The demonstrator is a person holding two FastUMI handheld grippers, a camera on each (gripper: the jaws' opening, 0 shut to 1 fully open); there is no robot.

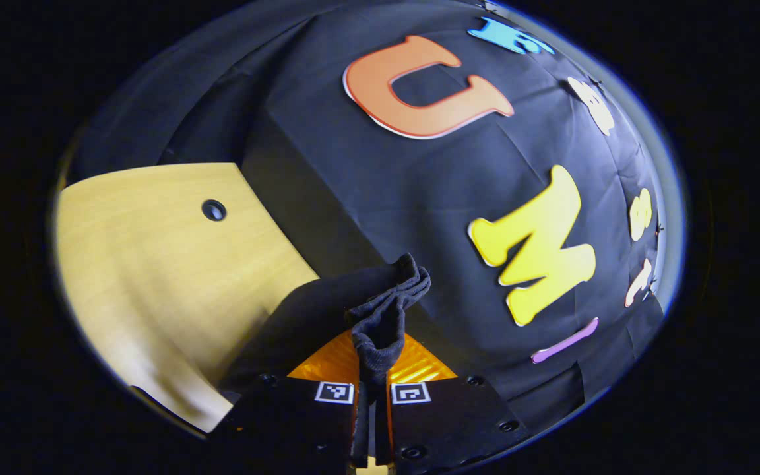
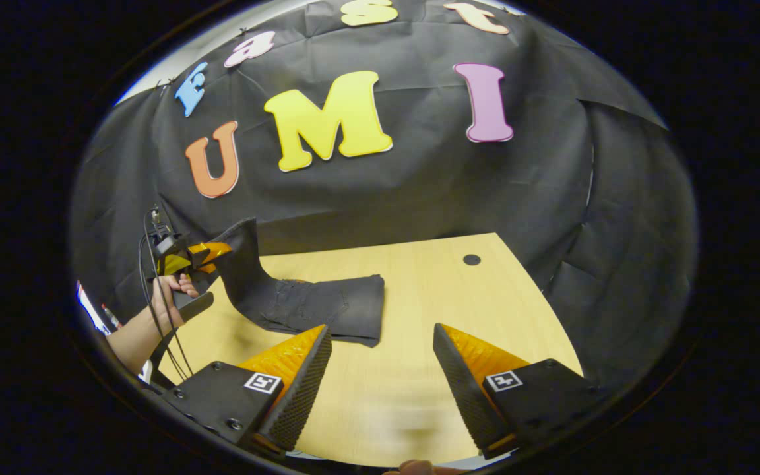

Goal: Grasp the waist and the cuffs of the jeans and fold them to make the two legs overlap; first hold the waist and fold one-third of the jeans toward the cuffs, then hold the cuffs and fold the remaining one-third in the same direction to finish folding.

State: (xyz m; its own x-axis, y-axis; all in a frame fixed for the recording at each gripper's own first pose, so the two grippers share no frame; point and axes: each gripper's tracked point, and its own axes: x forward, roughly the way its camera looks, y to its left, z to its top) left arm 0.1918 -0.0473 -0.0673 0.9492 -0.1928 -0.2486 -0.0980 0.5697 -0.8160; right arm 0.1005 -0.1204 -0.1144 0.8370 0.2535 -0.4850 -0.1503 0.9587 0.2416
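Now left hand-held gripper point(image 2: 212, 254) pinches jeans point(image 2: 314, 307) end, lifted off desk point(image 2: 459, 297) to carry the fold over; right hand-held gripper point(image 2: 380, 369) wide, empty, near jeans' folded edge.

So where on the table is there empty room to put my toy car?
Bare wood lies right of the jeans, between their edge and the table hole, and in front by the open right claw. The left side is crowded: the left claw lifts one end of the jeans there.
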